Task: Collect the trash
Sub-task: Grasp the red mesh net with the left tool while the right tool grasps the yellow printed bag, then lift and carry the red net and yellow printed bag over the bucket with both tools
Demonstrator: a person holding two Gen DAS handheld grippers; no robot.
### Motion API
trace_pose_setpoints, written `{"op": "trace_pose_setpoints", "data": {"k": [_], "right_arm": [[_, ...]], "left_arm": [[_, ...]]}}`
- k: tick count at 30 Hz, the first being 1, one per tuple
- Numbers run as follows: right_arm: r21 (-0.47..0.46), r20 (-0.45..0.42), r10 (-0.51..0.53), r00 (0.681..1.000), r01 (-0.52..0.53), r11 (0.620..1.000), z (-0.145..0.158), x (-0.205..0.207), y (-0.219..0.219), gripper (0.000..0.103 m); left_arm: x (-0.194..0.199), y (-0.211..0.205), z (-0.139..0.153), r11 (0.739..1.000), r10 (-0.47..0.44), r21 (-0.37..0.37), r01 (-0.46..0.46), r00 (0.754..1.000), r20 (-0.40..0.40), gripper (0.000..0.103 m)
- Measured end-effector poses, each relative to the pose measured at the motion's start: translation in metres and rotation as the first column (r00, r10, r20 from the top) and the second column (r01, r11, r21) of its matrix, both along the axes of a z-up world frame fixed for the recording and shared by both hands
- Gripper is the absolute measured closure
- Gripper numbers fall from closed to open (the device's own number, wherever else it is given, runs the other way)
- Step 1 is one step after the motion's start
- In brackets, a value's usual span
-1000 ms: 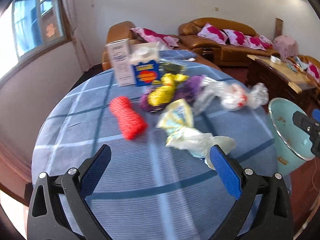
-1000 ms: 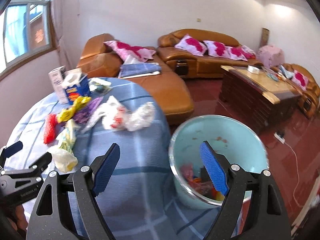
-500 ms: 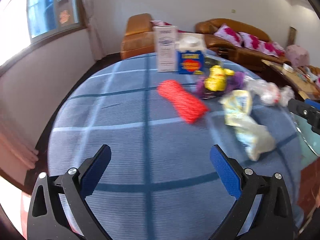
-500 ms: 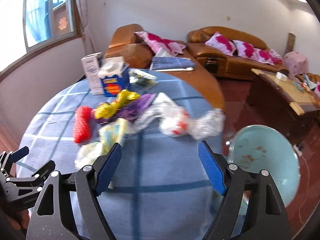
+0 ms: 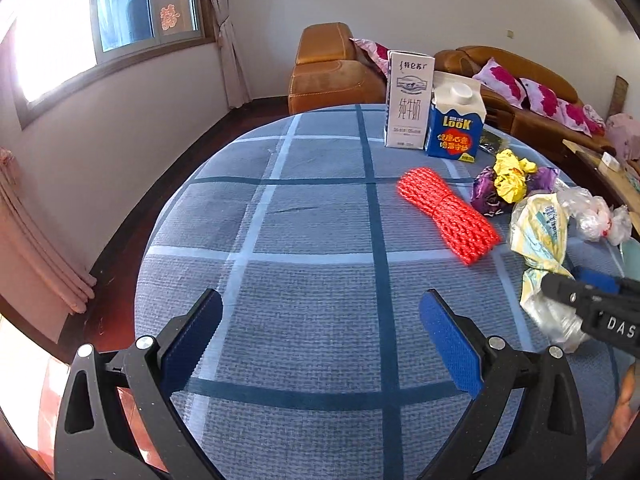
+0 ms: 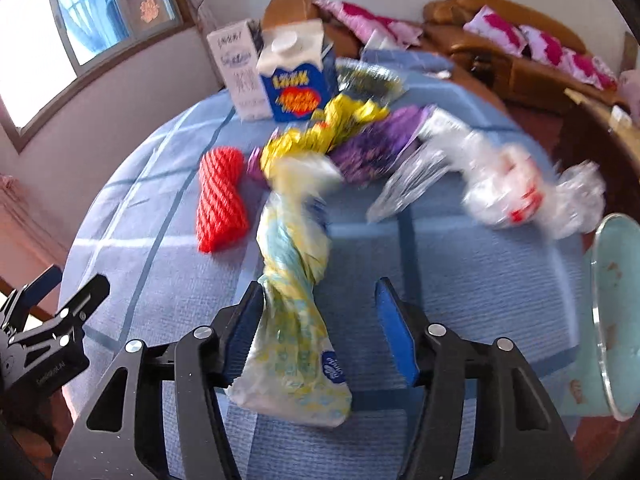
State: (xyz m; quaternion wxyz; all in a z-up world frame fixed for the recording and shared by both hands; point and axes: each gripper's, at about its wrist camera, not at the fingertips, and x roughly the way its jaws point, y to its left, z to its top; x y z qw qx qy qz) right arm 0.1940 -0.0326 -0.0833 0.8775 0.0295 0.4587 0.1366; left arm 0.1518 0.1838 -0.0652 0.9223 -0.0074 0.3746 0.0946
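Trash lies on a round table with a blue checked cloth [image 5: 304,240]. A twisted yellow and white plastic bag [image 6: 292,312] lies between the fingers of my open right gripper [image 6: 320,328], with its left finger against the bag. The bag also shows in the left wrist view [image 5: 540,236]. A red foam net [image 5: 448,212] [image 6: 220,200], a yellow wrapper [image 6: 320,132], a purple wrapper [image 6: 376,144] and a clear plastic bag [image 6: 500,188] lie beyond. My left gripper [image 5: 320,332] is open and empty over bare cloth.
A white milk carton [image 5: 408,100] and a blue carton [image 5: 456,120] stand at the table's far side. A pale green bin [image 6: 612,312] stands off the table's right edge. Brown sofas [image 5: 332,68] and a window [image 5: 140,4] are behind.
My right gripper has swung from over the bin to the table and come down around the yellow and white bag. My left gripper has turned left, away from the trash.
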Motion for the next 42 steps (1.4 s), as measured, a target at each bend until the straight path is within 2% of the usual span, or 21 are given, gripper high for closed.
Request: {"op": "trace_pose_setpoints", "data": {"k": [2, 3, 4, 5, 10, 13, 18, 22, 26, 27, 28, 29, 33, 35, 38, 42], "right_arm": [[0.024, -0.009, 0.007, 1.0, -0.007, 1.0, -0.003, -0.001, -0.002, 0.056], [0.029, -0.006, 0.022, 1.0, -0.022, 0.999, -0.002, -0.002, -0.001, 0.071], [0.043, -0.007, 0.042, 0.999, -0.041, 0.998, -0.001, -0.003, -0.001, 0.078], [0.043, -0.003, 0.047, 0.999, -0.047, 0.998, 0.0, -0.005, 0.0, 0.08], [0.011, 0.153, 0.027, 0.988, -0.029, 1.0, 0.037, -0.023, -0.012, 0.081], [-0.035, 0.245, -0.025, 0.969, 0.034, 0.999, 0.061, -0.026, -0.029, 0.081], [-0.095, 0.294, -0.08, 0.953, 0.112, 0.989, 0.073, -0.018, -0.06, 0.081], [-0.114, 0.309, -0.125, 0.943, 0.167, 0.979, 0.079, -0.009, -0.088, 0.081], [-0.083, 0.304, -0.168, 0.938, 0.202, 0.976, 0.079, -0.007, -0.106, 0.08], [-0.076, 0.302, -0.171, 0.938, 0.203, 0.976, 0.078, -0.009, -0.109, 0.08], [-0.071, 0.299, -0.173, 0.938, 0.203, 0.977, 0.077, -0.01, -0.11, 0.08], [-0.063, 0.294, -0.176, 0.94, 0.202, 0.977, 0.075, -0.012, -0.112, 0.08], [-0.033, 0.272, -0.182, 0.945, 0.198, 0.98, 0.07, -0.014, -0.111, 0.08], [-0.018, 0.263, -0.188, 0.947, 0.199, 0.98, 0.068, -0.015, -0.109, 0.08], [-0.003, 0.26, -0.183, 0.948, 0.191, 0.982, 0.067, -0.024, -0.107, 0.08], [0.004, 0.264, -0.18, 0.948, 0.185, 0.983, 0.069, -0.033, -0.108, 0.08]], "left_arm": [[0.001, 0.002, 0.0, 1.0, 0.007, 0.002, -0.007, 1.0, -0.004, 0.007], [0.002, 0.002, 0.0, 1.0, 0.009, 0.002, -0.009, 1.0, -0.005, 0.007], [0.002, 0.003, 0.0, 1.0, 0.014, 0.001, -0.014, 1.0, -0.008, 0.007], [0.004, 0.003, 0.0, 1.0, 0.018, -0.002, -0.018, 1.0, -0.01, 0.007], [0.014, -0.005, 0.005, 1.0, 0.008, -0.003, -0.008, 1.0, 0.0, 0.007], [0.028, -0.016, 0.01, 1.0, -0.003, -0.01, 0.003, 1.0, 0.007, 0.007], [0.063, -0.046, 0.011, 0.998, -0.022, -0.055, 0.022, 1.0, -0.01, 0.007], [0.09, -0.07, 0.003, 0.999, -0.015, -0.053, 0.013, 0.999, -0.036, 0.009], [0.112, -0.085, -0.012, 0.998, 0.001, -0.057, -0.007, 0.995, -0.104, 0.021], [0.12, -0.087, -0.019, 0.998, 0.003, -0.063, -0.012, 0.989, -0.148, 0.023], [0.123, -0.087, -0.022, 0.997, 0.002, -0.077, -0.015, 0.985, -0.171, 0.03], [0.125, -0.086, -0.025, 0.995, 0.005, -0.1, -0.024, 0.982, -0.188, 0.032], [0.124, -0.084, -0.025, 0.994, 0.024, -0.098, -0.043, 0.982, -0.187, 0.04], [0.122, -0.084, -0.023, 0.995, 0.02, -0.095, -0.037, 0.984, -0.176, 0.063], [0.115, -0.082, -0.022, 0.995, 0.006, -0.094, -0.022, 0.985, -0.171, 0.076], [0.098, -0.078, -0.019, 0.996, -0.001, -0.086, -0.013, 0.988, -0.154, 0.077]]}}
